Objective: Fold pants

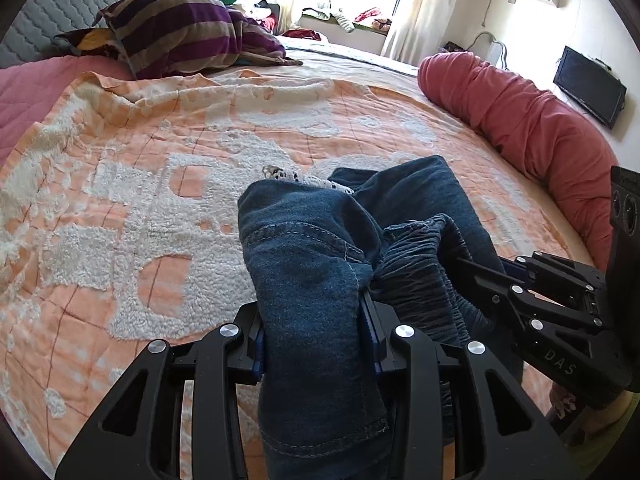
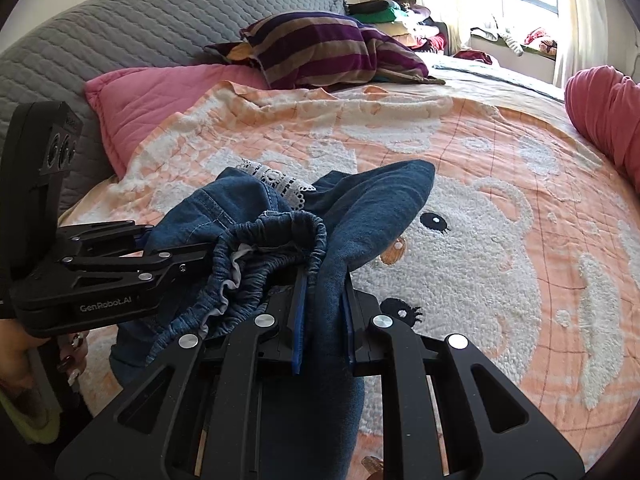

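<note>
Between my black jaws the pants were dark blue denim with white lace trim. Beyond them I saw a peach-and-white bear-patterned blanket, a purple-and-tan striped pillow and a red bolster.

A peach-and-white blanket with a fluffy bear pattern covers the bed. At its head a purple-and-tan striped pillow lies beside a pink quilted pillow, against a grey quilted headboard. A rolled red duvet lies along the far edge. A black monitor stands near the wall; clothes heap on the window sill.
</note>
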Action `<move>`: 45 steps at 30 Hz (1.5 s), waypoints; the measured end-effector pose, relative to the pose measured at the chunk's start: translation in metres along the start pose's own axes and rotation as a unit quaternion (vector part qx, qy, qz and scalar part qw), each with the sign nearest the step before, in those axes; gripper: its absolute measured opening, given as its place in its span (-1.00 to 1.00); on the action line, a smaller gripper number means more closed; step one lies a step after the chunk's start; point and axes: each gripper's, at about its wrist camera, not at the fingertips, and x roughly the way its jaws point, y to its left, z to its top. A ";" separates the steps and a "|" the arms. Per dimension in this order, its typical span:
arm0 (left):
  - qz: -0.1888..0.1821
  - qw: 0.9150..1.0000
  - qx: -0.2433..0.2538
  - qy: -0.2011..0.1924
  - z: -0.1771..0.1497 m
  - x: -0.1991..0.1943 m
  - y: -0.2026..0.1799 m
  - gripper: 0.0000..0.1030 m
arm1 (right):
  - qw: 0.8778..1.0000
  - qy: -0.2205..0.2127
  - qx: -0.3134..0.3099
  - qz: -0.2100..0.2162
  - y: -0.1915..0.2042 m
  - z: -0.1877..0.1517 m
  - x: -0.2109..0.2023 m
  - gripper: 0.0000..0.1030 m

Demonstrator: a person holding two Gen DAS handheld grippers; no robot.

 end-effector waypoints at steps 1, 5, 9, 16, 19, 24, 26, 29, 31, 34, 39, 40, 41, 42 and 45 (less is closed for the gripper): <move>0.001 1.000 -0.002 0.002 0.000 0.003 0.001 -0.34 | 1.000 0.002 0.001 -0.002 -0.001 -0.001 0.002 -0.82; 0.005 1.000 -0.005 0.009 -0.002 0.010 0.002 -0.33 | 1.000 0.011 0.009 -0.009 -0.005 -0.005 0.009 -0.82; 0.012 1.000 -0.003 0.017 -0.004 0.016 0.002 -0.32 | 0.999 0.022 0.021 -0.015 -0.011 -0.010 0.015 -0.79; 0.019 0.999 -0.011 0.027 -0.007 0.023 0.007 -0.23 | 0.998 0.040 0.039 -0.040 -0.022 -0.019 0.021 -0.65; 0.020 0.999 -0.010 0.030 -0.008 0.024 0.007 -0.17 | 0.996 0.051 0.043 -0.053 -0.027 -0.023 0.025 -0.51; 0.018 0.999 -0.013 0.035 -0.009 0.027 0.009 -0.11 | 0.994 0.065 0.053 -0.072 -0.035 -0.028 0.030 -0.26; 0.019 0.999 -0.013 0.035 -0.010 0.026 0.008 -0.08 | 0.993 0.068 0.057 -0.078 -0.037 -0.029 0.031 -0.19; 0.019 0.999 -0.014 0.036 -0.011 0.026 0.008 -0.07 | 0.993 0.067 0.055 -0.082 -0.036 -0.030 0.030 -0.18; 0.019 0.999 -0.014 0.036 -0.011 0.026 0.008 -0.07 | 0.993 0.066 0.053 -0.082 -0.035 -0.030 0.030 -0.16; 0.018 0.999 -0.015 0.037 -0.011 0.025 0.008 -0.07 | 0.993 0.066 0.052 -0.086 -0.035 -0.029 0.028 -0.07; 0.018 0.999 -0.014 0.037 -0.012 0.023 0.007 0.01 | 0.993 0.063 0.060 -0.084 -0.037 -0.031 0.023 0.07; 0.016 0.999 -0.015 0.037 -0.012 0.022 0.007 0.01 | 0.993 0.062 0.061 -0.085 -0.037 -0.031 0.021 0.08; 0.015 0.999 -0.015 0.038 -0.013 0.021 0.006 0.01 | 0.993 0.061 0.062 -0.085 -0.037 -0.031 0.020 0.10; 0.014 0.999 -0.014 0.037 -0.013 0.020 0.006 0.02 | 0.993 0.060 0.062 -0.085 -0.037 -0.031 0.019 0.14; 0.013 0.999 -0.015 0.036 -0.014 0.018 0.006 0.03 | 0.992 0.056 0.066 -0.089 -0.038 -0.031 0.014 0.19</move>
